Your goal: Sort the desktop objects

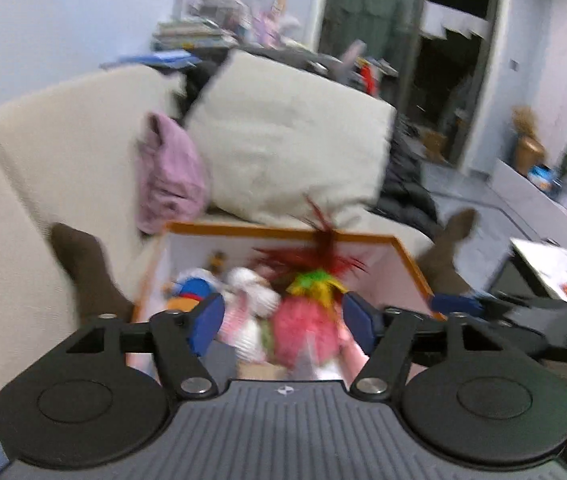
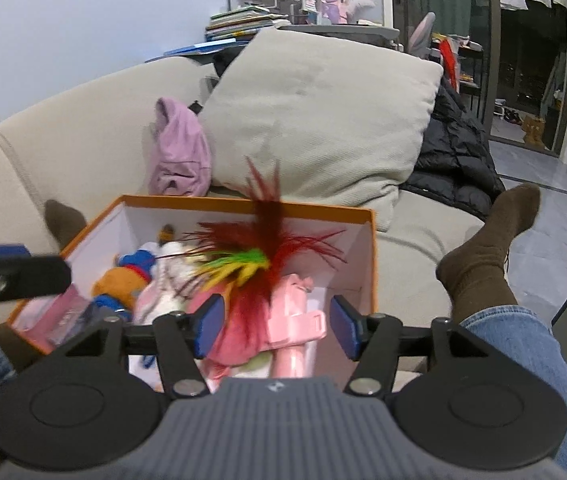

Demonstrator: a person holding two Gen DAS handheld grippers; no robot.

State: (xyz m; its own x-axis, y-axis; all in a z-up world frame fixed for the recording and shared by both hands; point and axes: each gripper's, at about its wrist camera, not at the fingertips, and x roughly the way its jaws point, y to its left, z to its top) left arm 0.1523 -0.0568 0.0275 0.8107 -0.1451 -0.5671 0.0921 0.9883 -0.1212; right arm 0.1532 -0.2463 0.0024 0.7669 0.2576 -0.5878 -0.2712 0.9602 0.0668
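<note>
An orange-rimmed box [image 2: 367, 216] with a white inside stands on the sofa between a person's legs. It holds a red feather toy [image 2: 271, 240] with a green and yellow tuft, a pink plastic piece [image 2: 295, 320], a white plush [image 2: 167, 276] and a blue and orange plush [image 2: 131, 276]. My right gripper [image 2: 277, 326] hovers open over the box's near side; the feathers and pink piece lie below its gap, and its pads touch nothing. My left gripper [image 1: 283, 324] is open above the same box [image 1: 407, 252], over a pink fluffy toy [image 1: 307, 328]. That view is motion-blurred.
A beige sofa [image 2: 63, 132] carries a large cushion [image 2: 323, 120], a lilac garment [image 2: 179, 156] and a black padded jacket [image 2: 451, 152]. Brown-socked feet [image 2: 483, 260] flank the box, a jeans leg [image 2: 523, 360] lies at the right. The left gripper's finger [image 2: 7, 276] reaches in from the left.
</note>
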